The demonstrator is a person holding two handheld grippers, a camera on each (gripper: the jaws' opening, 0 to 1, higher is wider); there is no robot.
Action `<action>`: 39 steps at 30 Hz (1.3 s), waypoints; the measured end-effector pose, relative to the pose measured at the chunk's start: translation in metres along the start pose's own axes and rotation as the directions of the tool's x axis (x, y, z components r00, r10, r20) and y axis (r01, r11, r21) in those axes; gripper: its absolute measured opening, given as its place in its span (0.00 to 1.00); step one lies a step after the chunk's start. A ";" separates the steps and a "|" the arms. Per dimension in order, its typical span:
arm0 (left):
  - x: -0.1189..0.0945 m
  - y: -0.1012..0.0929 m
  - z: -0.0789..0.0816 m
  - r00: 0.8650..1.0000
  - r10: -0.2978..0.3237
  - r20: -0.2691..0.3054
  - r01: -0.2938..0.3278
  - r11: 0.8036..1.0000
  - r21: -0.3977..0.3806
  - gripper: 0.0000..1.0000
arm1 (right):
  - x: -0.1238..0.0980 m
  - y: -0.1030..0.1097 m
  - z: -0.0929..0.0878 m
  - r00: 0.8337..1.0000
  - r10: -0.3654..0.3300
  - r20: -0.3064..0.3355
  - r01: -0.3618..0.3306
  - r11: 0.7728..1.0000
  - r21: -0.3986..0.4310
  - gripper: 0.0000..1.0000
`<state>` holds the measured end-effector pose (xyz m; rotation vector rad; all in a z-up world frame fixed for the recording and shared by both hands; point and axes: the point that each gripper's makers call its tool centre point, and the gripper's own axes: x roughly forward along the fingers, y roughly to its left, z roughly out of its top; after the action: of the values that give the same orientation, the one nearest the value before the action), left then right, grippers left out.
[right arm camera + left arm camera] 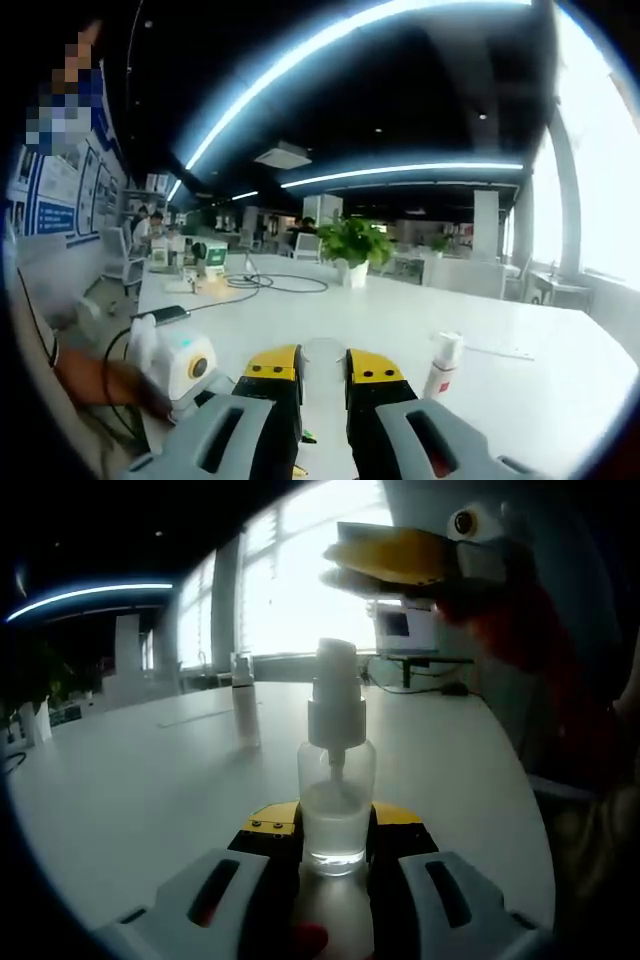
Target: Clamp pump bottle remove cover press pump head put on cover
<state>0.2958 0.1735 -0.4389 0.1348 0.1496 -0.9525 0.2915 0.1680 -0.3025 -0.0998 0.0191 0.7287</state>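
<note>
A clear pump bottle (337, 780) with a white pump head (335, 665) stands upright on the white table (150, 780). My left gripper (337, 825) is shut on its lower body, a yellow-tipped jaw on each side. My right gripper (385, 560) hovers above and to the right of the pump head, apart from it. In the right gripper view, my right gripper (322, 365) has its jaws close together on a pale translucent cover (322, 352).
A second small white bottle (243, 705) (443, 365) with a clear cap stands further back on the table. A potted plant (352, 245), cables (270, 283) and desk items sit at the far end. A person's hand (100, 385) is at the left.
</note>
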 end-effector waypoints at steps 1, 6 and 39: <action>0.000 0.000 0.000 1.000 0.000 0.000 0.000 1.000 0.001 0.16 | 0.000 0.001 0.000 1.000 0.004 0.001 -0.004 1.000 0.003 0.12; 0.000 0.000 0.000 1.000 0.000 0.000 0.000 1.000 0.001 0.16 | 0.005 0.009 0.001 1.000 0.031 -0.002 -0.031 0.999 0.009 0.12; 0.000 0.000 0.000 1.000 -0.001 0.000 0.001 1.000 0.000 0.16 | 0.022 0.032 -0.021 0.993 0.102 -0.059 -0.098 0.993 0.062 0.12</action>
<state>0.2957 0.1737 -0.4387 0.1345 0.1499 -0.9535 0.2873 0.2041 -0.3277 -0.0651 0.1057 0.8245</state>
